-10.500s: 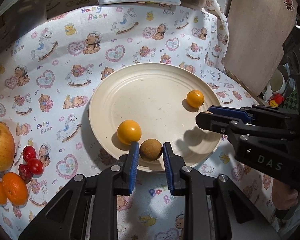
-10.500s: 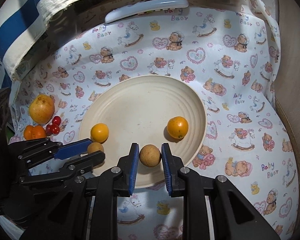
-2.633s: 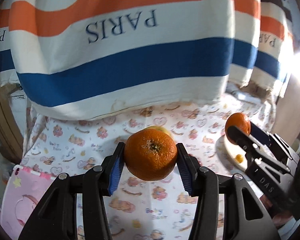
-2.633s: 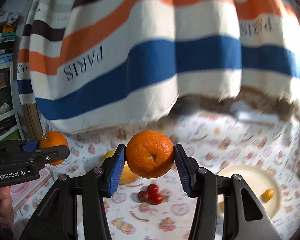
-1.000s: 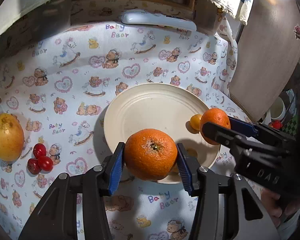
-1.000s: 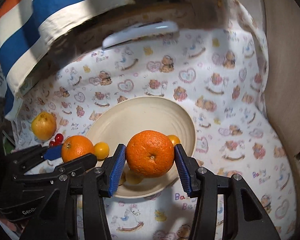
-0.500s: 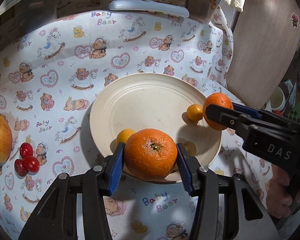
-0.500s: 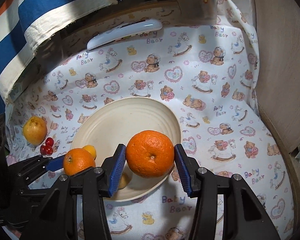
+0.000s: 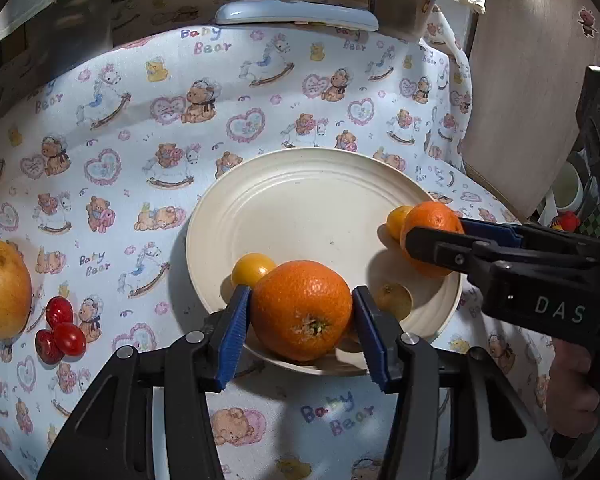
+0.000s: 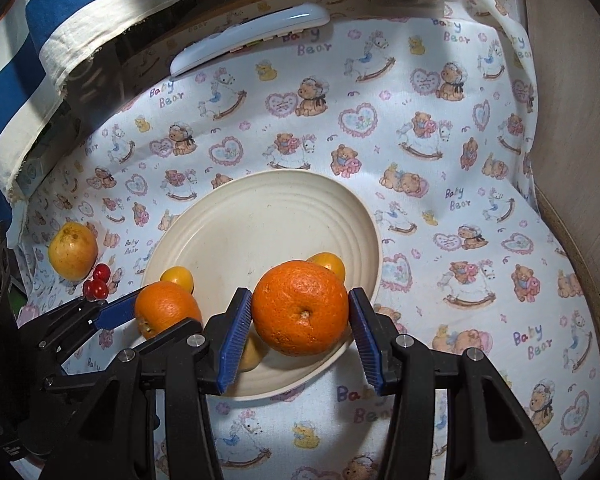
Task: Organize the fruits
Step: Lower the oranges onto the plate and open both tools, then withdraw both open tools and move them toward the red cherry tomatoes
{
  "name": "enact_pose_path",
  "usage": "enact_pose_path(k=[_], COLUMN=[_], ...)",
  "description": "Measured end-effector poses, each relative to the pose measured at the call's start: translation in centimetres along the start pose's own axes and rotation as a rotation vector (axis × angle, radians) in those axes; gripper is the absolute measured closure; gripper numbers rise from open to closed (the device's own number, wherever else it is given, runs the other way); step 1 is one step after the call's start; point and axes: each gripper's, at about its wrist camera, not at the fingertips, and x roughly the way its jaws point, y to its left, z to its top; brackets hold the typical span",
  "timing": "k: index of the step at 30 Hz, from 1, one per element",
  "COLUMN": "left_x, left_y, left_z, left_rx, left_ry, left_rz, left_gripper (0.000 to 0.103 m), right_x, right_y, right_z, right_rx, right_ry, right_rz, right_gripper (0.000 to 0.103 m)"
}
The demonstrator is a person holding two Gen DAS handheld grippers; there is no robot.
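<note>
A cream plate (image 9: 300,208) lies on the bear-print cloth; it also shows in the right wrist view (image 10: 260,216). My left gripper (image 9: 302,316) is shut on an orange (image 9: 302,310) at the plate's near rim. My right gripper (image 10: 300,310) is shut on another orange (image 10: 300,306) over the plate's near right rim. In the left wrist view the right gripper's orange (image 9: 430,232) hangs at the plate's right edge. Two small yellow fruits (image 9: 252,270) (image 9: 396,220) and a brown fruit (image 9: 394,300) lie on the plate.
A large yellow fruit (image 9: 2,288) and three red cherry tomatoes (image 9: 58,330) lie on the cloth left of the plate. A white remote (image 9: 296,14) lies at the table's far edge. A wooden panel (image 9: 532,88) stands at the right.
Both grippers have lowered their oranges closer to the plate. The left orange has turned so that its stem end faces down and toward the camera.
</note>
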Motion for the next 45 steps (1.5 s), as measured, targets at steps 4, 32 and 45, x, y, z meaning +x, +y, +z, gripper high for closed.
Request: enact_pose_path(k=[4,32,45], left_x=[0.0,-8.3,-17.1], left_y=[0.2,5.9,6.6], left_z=[0.2,-0.2,-3.0], left_rx=[0.0,-0.096,-0.05], left_ry=[-0.002,-0.156,-0.453], left_rz=[0.004,0.09,0.212], left_gripper=[0.049,0.028,0.003], right_x=[0.0,-1.3,-7.7], right_y=[0.1,0.6,2.6], right_z=[0.1,-0.1,-0.9], right_rx=[-0.001,-0.011,-0.079], right_ry=[-0.003,-0.054,-0.422], right_rz=[-0.01,0.021,-0.082], right_gripper=[0.052,0.046,0.028])
